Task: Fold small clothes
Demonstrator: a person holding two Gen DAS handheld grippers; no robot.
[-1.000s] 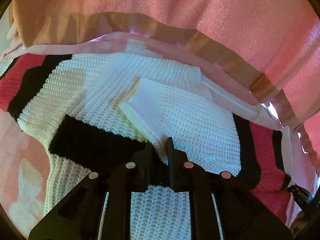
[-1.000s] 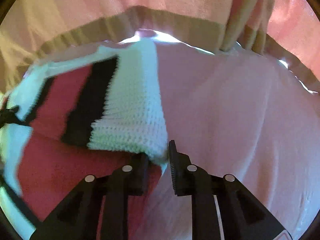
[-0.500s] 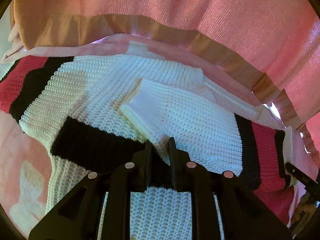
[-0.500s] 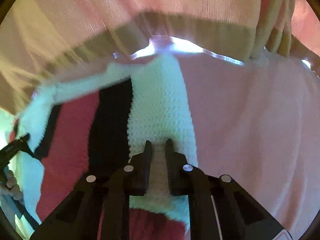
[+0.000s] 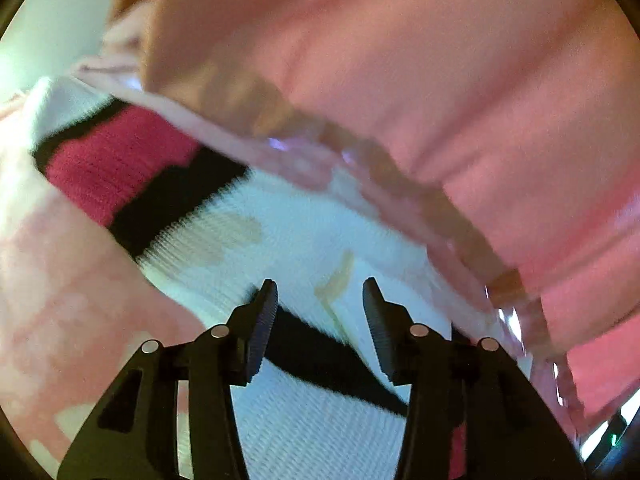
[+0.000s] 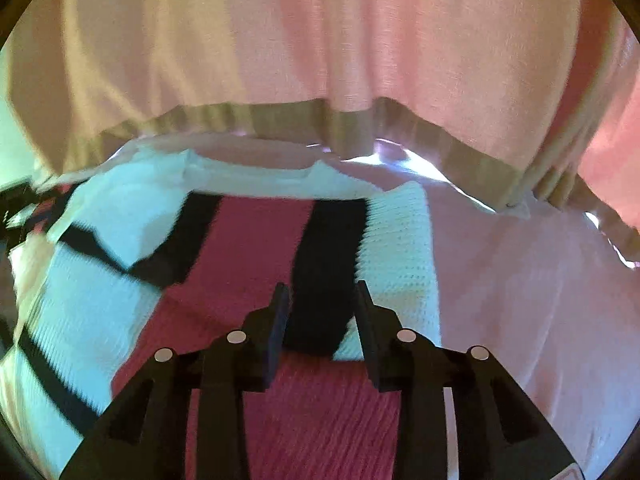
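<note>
Knitted in chunky white, black and crimson stripes, the small sweater lay spread on a pale pink bed sheet, with its folded-over part showing a white band beside a black band and a crimson band in the right wrist view. In that view the black two-finger right gripper hovered over the sweater near its right-hand edge, its jaws opening, with the black stripe and the edge of the white stripe seen through the gap; the pads did not press on the knit. In the left wrist view, which was blurred, the black two-finger left gripper hung over a white part of the same sweater, close to a narrow black stripe that ran under its fingers. Its jaws were opening too, standing apart with only the fabric below visible between them and nothing pinched. A crimson band and a wider black band lay farther up and to the left in that view. Beyond the sweater a pink curtain with a tan hem hung down to the far edge of the bed and filled the upper part of both views.
</note>
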